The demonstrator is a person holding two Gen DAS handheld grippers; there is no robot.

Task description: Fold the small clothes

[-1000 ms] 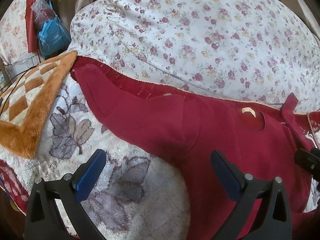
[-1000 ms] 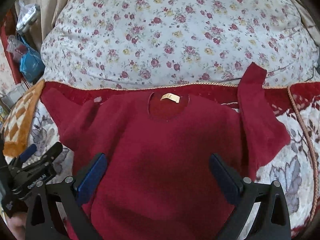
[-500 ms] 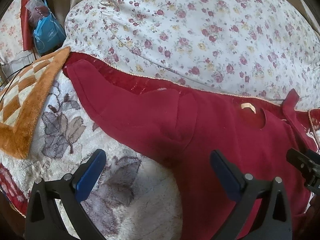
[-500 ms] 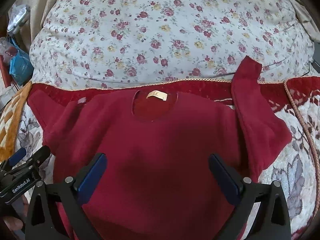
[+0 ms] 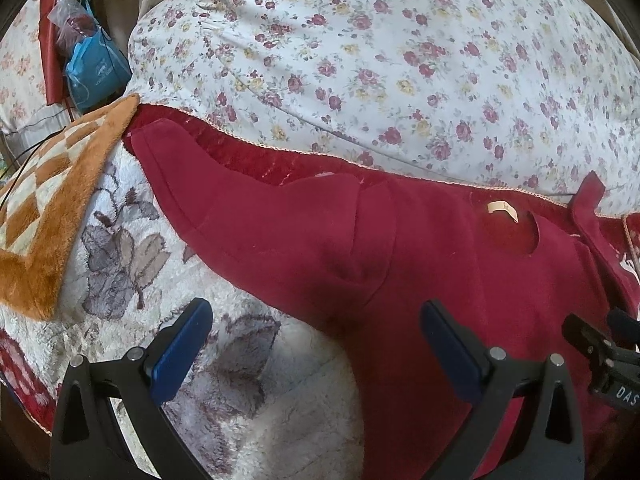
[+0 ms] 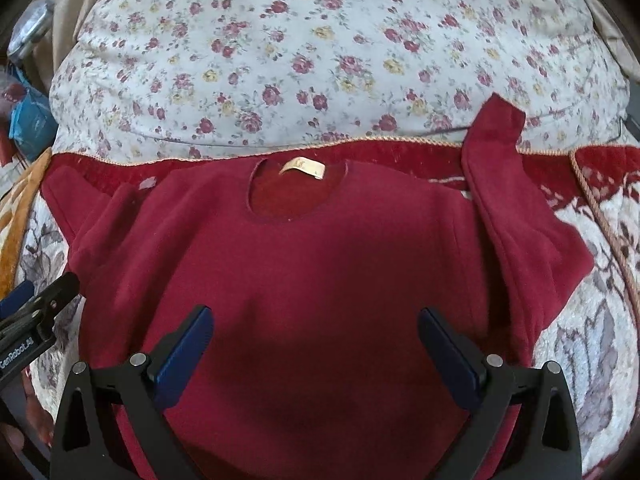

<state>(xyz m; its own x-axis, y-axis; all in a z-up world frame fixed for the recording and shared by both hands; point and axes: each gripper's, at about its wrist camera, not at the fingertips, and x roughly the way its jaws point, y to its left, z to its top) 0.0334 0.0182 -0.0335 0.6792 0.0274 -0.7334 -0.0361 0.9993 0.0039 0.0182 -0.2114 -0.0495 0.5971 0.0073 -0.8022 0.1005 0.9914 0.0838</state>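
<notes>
Here the left gripper (image 5: 316, 344), spread wide, is showing the red sweater's (image 6: 320, 280) left sleeve (image 5: 224, 200) stretching toward ten o'clock over the blanket (image 5: 120, 264), while the right gripper (image 6: 316, 344), equally spread, is revealing the other sleeve (image 6: 516, 208) lying at two o'clock.

Red sweater (image 6: 320, 272) under spread right gripper (image 6: 316, 344)

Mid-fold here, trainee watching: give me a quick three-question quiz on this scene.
1. True or false: the right gripper is clamped on the red sweater.
2. Which sleeve lies over the floral duvet: A, the sweater's left-of-view sleeve; B, the right-of-view sleeve?
3. Fill in: the neck label is coloured ____.

Key: 1 false, both it and the left gripper are open; 2 B; 3 cream.
</notes>
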